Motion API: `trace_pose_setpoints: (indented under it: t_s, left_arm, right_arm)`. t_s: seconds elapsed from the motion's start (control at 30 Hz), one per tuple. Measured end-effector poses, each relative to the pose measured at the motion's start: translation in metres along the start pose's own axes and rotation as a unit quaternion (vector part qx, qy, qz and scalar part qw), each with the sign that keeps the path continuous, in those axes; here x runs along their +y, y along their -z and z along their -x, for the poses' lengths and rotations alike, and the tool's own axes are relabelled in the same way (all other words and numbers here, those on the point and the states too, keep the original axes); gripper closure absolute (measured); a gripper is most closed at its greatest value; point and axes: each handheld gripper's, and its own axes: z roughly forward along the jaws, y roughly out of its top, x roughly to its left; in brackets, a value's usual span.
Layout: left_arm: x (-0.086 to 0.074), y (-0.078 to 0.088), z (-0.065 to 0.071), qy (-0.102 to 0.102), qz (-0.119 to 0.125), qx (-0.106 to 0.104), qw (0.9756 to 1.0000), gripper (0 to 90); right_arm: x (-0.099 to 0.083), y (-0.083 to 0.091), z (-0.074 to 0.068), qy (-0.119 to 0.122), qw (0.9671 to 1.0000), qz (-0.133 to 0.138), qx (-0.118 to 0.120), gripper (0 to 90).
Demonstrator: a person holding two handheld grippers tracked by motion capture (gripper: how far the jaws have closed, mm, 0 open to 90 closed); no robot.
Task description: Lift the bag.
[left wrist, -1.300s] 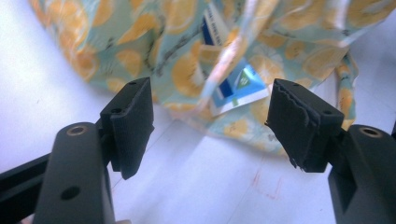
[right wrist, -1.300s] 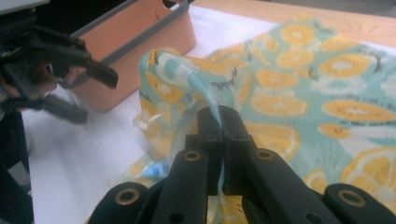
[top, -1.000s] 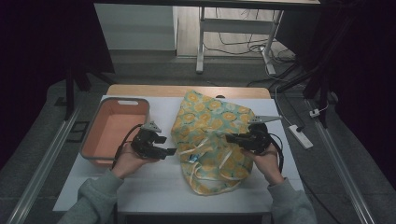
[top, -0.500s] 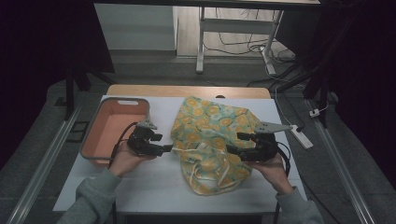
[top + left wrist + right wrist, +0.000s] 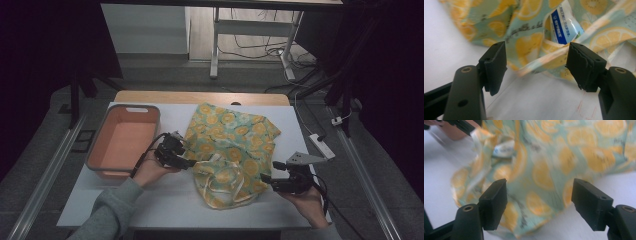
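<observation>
High view: the bag (image 5: 230,150) lies mid-bench, right of the bin (image 5: 123,141). Left tongs (image 5: 191,164) gape at its mouth, holding nothing; right tongs (image 5: 264,178), just sprung open, are empty beside its right edge. Its packet (image 5: 565,26) remains inside, unloading barely begun.

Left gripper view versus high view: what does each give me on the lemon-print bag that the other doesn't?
Left gripper view alone: a blue-and-white plastic packet showing inside the bag's mouth, and a pale fabric strap running across between the left gripper's open jaws.
High view alone: the salmon-pink plastic bin on the white table, and the right gripper at the bag's right edge.
Both: the yellow-and-green lemon-print fabric bag, lying on the table, with the left gripper open at it.
</observation>
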Motion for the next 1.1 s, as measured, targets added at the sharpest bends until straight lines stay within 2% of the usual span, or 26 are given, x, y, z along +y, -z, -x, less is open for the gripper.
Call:
trace_pose_setpoints:
  t_s: [0.07,0.17,0.23,0.33,0.4,0.5,0.6,0.7,0.8,0.87,0.97,1.03,1.1]
  left_arm:
    - [0.001,-0.006,-0.001,0.005,-0.007,-0.001,1.0000,33.1]
    - [0.001,-0.014,-0.004,0.013,-0.017,0.003,0.9998,42.4]
    - [0.001,-0.018,-0.003,0.011,-0.020,0.009,0.9997,57.3]
    - [0.000,-0.023,-0.005,0.015,-0.032,0.002,0.9994,78.0]
    - [-0.001,-0.024,-0.007,0.016,-0.036,-0.006,0.9992,88.0]
    - [-0.002,-0.025,-0.006,0.015,-0.036,-0.015,0.9991,88.5]
    - [-0.002,-0.023,-0.004,0.010,-0.031,-0.012,0.9994,88.6]
    - [-0.003,-0.020,-0.004,0.011,-0.023,-0.018,0.9995,88.7]
    - [-0.004,-0.015,-0.002,0.010,-0.013,-0.019,0.9997,88.7]
    - [-0.005,-0.009,0.000,0.007,-0.003,-0.019,0.9998,88.8]
    - [-0.007,0.004,0.000,0.007,0.018,-0.026,0.9995,88.8]
    - [-0.009,0.016,-0.001,0.011,0.035,-0.036,0.9987,88.9]
    - [-0.010,0.029,-0.002,0.016,0.054,-0.045,0.9974,88.9]
  right_arm:
    - [-0.006,-0.003,0.004,-0.009,0.9999,-0.005,0.000,33.1]
    - [-0.013,-0.011,0.008,-0.020,0.9996,-0.018,0.007,40.3]
    - [-0.015,-0.017,0.009,-0.017,0.9994,-0.032,0.001,46.7]
    - [-0.019,-0.024,0.010,-0.026,0.9982,-0.050,0.021,50.4]
    - [-0.021,-0.029,0.007,-0.031,0.9968,-0.063,0.037,50.4]
    - [-0.023,-0.036,0.001,-0.022,0.9955,-0.086,0.034,50.2]
    - [-0.025,-0.044,-0.003,-0.017,0.9944,-0.099,0.031,49.8]
    - [-0.026,-0.051,-0.006,-0.007,0.9934,-0.114,0.005,60.3]
    - [-0.026,-0.054,-0.005,-0.003,0.9927,-0.120,-0.007,81.6]
    - [-0.025,-0.053,-0.005,0.005,0.9927,-0.120,-0.013,87.6]
    - [-0.020,-0.043,-0.007,0.029,0.9946,-0.098,-0.018,88.9]
    - [-0.014,-0.029,-0.006,0.029,0.9976,-0.062,-0.014,89.0]
    - [-0.008,-0.015,-0.006,0.028,0.9992,-0.024,-0.018,89.0]
